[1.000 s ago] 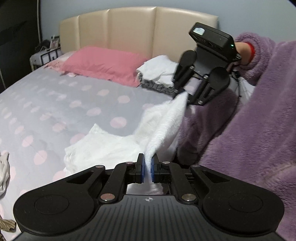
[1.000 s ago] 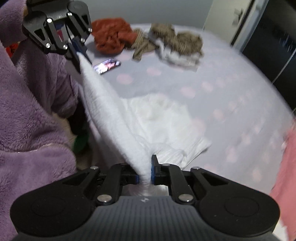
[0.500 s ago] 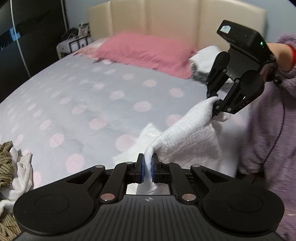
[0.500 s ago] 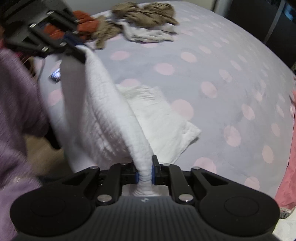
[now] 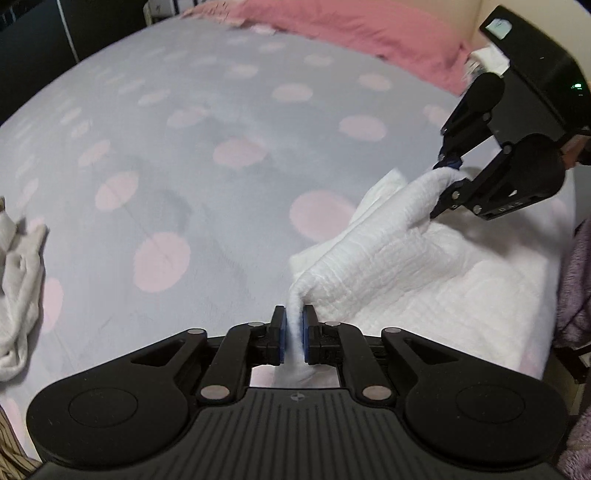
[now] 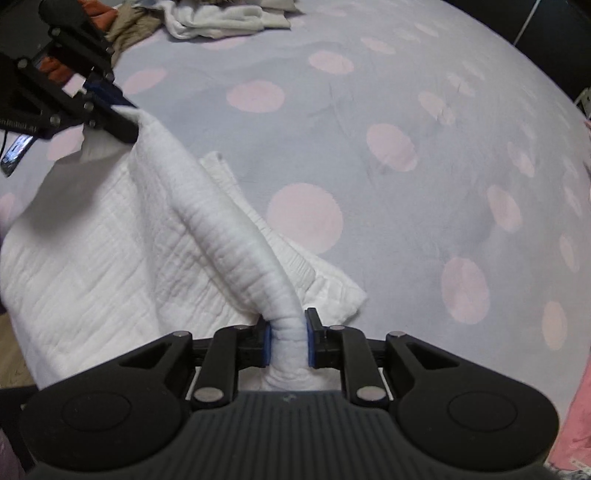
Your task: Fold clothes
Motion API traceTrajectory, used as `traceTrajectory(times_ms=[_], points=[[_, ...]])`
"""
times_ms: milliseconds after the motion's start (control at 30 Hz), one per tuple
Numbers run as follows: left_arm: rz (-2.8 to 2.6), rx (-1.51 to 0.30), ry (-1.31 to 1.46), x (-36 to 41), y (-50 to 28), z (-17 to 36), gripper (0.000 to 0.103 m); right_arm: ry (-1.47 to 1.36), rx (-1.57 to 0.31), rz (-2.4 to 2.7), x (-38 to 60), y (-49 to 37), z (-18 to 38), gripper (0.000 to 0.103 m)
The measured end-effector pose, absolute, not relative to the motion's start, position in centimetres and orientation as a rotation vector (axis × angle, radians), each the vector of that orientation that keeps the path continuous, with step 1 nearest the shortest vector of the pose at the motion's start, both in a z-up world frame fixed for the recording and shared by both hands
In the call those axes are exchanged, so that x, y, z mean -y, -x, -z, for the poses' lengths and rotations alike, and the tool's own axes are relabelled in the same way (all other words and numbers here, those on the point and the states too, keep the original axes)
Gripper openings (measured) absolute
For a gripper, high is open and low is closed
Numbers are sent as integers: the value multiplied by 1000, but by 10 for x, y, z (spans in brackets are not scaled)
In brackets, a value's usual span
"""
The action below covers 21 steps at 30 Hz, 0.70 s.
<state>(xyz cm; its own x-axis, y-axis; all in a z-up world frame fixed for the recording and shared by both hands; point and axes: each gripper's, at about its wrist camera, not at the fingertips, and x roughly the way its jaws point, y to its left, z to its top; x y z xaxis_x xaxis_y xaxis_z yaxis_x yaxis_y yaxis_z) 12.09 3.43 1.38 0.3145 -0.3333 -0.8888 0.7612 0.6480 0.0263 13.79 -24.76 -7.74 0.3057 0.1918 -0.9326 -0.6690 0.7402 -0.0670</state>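
The white garment [image 5: 388, 266] lies at the near edge of the bed [image 5: 184, 147], its lower layer spread flat on the spotted sheet and its upper edge raised into a rounded ridge strung between the two tools. The left hand-held gripper [image 5: 294, 338] has its blue pads closed tight on one end of that ridge; the right hand-held gripper [image 6: 288, 341] pinches the other end, its pads a little further apart because the bunched fabric there is thicker. Holding both ends at once keeps the edge taut and level, so it looks like a fold in progress, with the lifted edge meant to be carried across and laid onto the flat part (the lower layer already shows a doubled corner toward the bed's middle). Farther out, a pink pillow [image 5: 351, 29] sits at the head of the bed, and loose clothes [image 6: 221, 16] are heaped at its other end, well apart from the work.
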Motion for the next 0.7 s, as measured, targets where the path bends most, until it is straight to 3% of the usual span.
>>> traceTrajectory(times_ms=[67,133,267,567,700], points=[[744,-1022,-510,-30,-124,-6,6,501,-1129,-589,246,-141,84,24],[730,-1025,-516,-27,-126,-3,7,504,-1125,-571,246,-141,86,36],[657,-982,-500,-26,-127,-14,18,460,-1100,-493,255,-145,83,50],[505,-840,-325,-37,-92,-68,22,264,-911,-313,294,-121,34,49],[547,-863,-314,-26,-61,-69,22,148,-880,-371,300,-95,24,41]])
